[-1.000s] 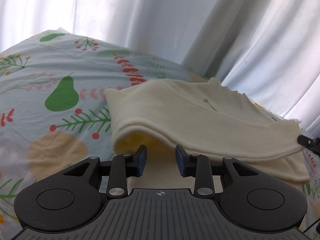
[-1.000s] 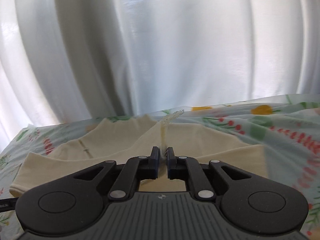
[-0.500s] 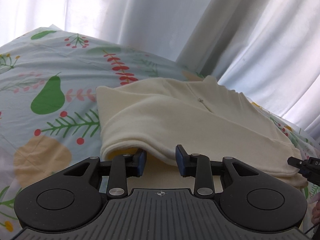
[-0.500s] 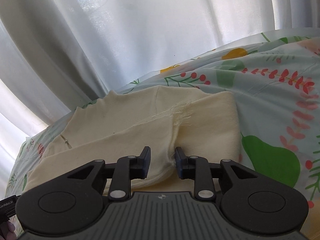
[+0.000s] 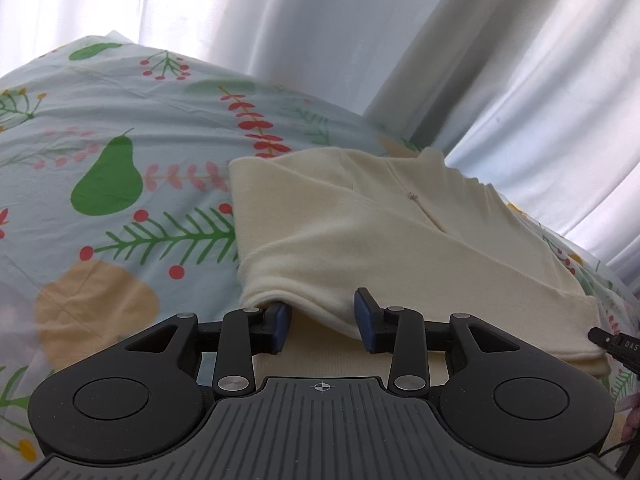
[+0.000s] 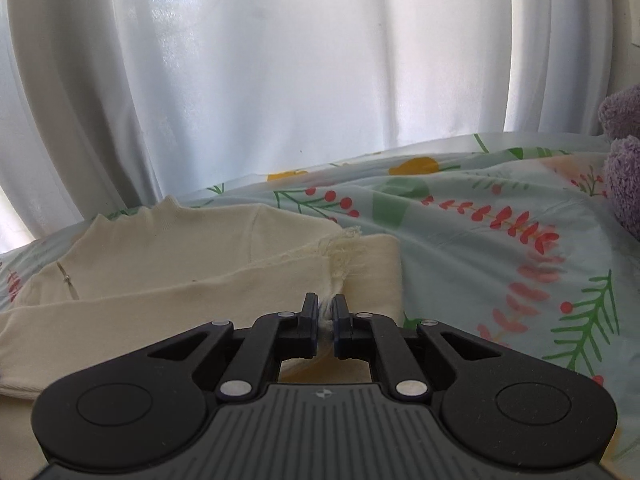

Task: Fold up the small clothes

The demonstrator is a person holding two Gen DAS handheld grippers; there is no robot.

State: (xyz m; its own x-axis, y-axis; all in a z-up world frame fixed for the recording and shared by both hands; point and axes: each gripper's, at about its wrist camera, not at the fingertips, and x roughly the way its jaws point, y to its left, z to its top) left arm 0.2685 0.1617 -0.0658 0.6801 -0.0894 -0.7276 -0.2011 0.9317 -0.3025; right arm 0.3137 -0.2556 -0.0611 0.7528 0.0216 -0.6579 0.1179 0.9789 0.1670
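Note:
A cream knit garment lies folded over itself on the fruit-print bedsheet. My left gripper is open; the folded front edge droops between its blue fingers, and its left pad is partly tucked under the cloth. In the right wrist view the same garment lies to the left. My right gripper is shut on a frayed cream corner of the garment, pinched between its fingers at the garment's right edge. The right gripper's tip shows at the far right of the left view.
White curtains hang close behind the bed. A purple plush item sits at the right edge of the right view. The printed sheet spreads right of the garment and left of it in the left view.
The upper layer of the garment has dropped flat onto the lower one. My right gripper opened half a second ago and has shut again on the frayed corner. The left gripper stays open.

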